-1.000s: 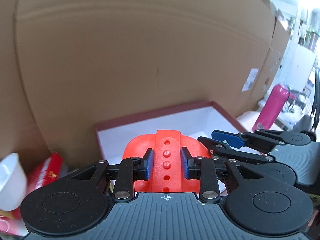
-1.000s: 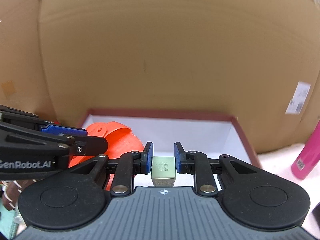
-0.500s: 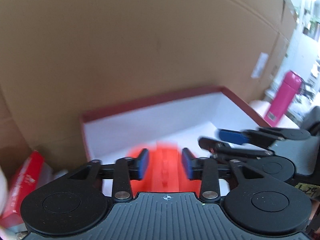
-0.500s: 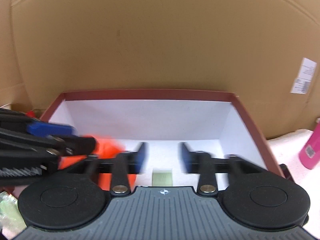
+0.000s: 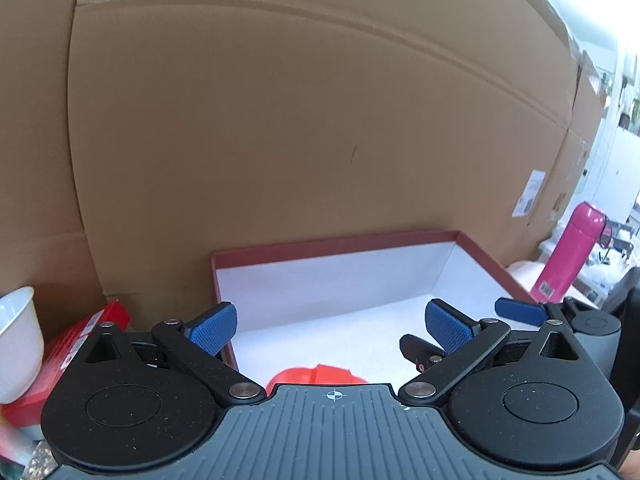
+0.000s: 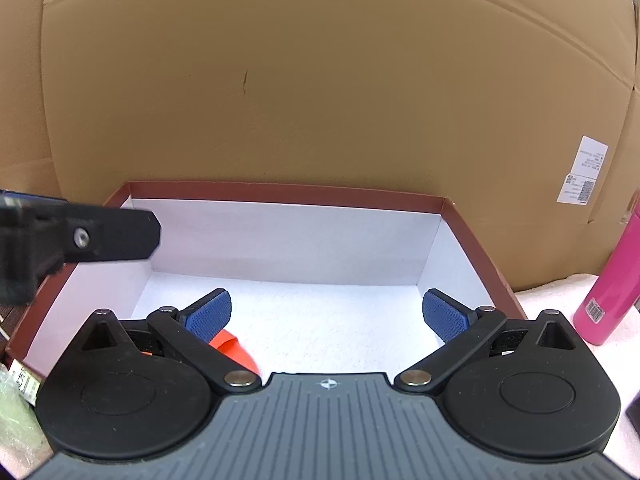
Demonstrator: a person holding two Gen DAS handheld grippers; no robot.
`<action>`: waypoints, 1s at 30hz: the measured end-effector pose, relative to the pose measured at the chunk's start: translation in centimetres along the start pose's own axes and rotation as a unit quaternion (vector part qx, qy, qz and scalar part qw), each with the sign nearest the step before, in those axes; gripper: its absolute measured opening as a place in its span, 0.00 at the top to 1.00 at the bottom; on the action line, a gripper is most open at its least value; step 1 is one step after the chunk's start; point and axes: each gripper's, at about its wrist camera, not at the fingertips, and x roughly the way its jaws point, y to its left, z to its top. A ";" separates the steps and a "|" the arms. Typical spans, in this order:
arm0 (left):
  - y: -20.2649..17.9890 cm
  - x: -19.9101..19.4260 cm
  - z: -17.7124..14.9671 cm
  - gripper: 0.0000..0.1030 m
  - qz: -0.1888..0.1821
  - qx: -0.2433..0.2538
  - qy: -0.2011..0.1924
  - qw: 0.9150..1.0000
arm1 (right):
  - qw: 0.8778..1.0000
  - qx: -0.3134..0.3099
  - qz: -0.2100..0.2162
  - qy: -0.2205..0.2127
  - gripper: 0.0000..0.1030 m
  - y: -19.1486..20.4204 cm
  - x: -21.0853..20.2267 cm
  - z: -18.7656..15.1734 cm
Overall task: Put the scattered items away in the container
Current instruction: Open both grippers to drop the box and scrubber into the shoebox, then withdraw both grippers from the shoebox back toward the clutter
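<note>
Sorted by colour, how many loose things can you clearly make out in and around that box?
Orange: 1, plastic piece in the box.
Pink: 1, bottle.
White: 1, cup.
Red: 1, packet.
Total: 4.
Edge clutter too blurred to count.

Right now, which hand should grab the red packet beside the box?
Probably left. The open left gripper hangs right beside the red packet, which lies left of the box. The right gripper sits nearer the pink bottle.

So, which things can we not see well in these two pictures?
- Orange item: mostly hidden behind each gripper's body in both wrist views; shape unclear.
- Box floor nearest the cameras: covered by both gripper bodies in both views, so anything lying there is unseen.
- White cup: cut by the left wrist view's left edge.
</note>
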 end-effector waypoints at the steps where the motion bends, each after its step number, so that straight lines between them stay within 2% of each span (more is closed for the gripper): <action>1: 0.2 -0.3 0.0 0.00 0.001 0.001 0.001 1.000 | 1.000 0.000 0.000 0.000 0.01 0.1 -0.1 0.0; 10: -0.3 -2.4 -0.3 0.00 0.010 0.011 0.002 1.000 | 1.000 -0.009 0.003 -0.026 0.01 1.8 -2.8 0.3; 13: -0.4 -3.3 -0.5 0.00 0.024 0.018 -0.003 1.000 | 0.999 -0.018 0.005 -0.032 0.00 2.5 -4.0 0.2; 20: 0.1 -6.6 -1.9 0.00 0.042 0.002 -0.003 0.999 | 0.998 -0.040 0.017 -0.050 0.00 4.0 -6.6 -0.6; 29: 1.6 -10.9 -4.6 0.00 0.091 -0.010 -0.011 0.996 | 0.994 -0.067 0.047 -0.071 0.00 7.4 -10.4 -2.9; 30: 1.9 -11.5 -5.0 0.00 0.096 -0.012 -0.015 0.995 | 0.993 -0.070 0.050 -0.074 0.00 8.3 -11.9 -3.0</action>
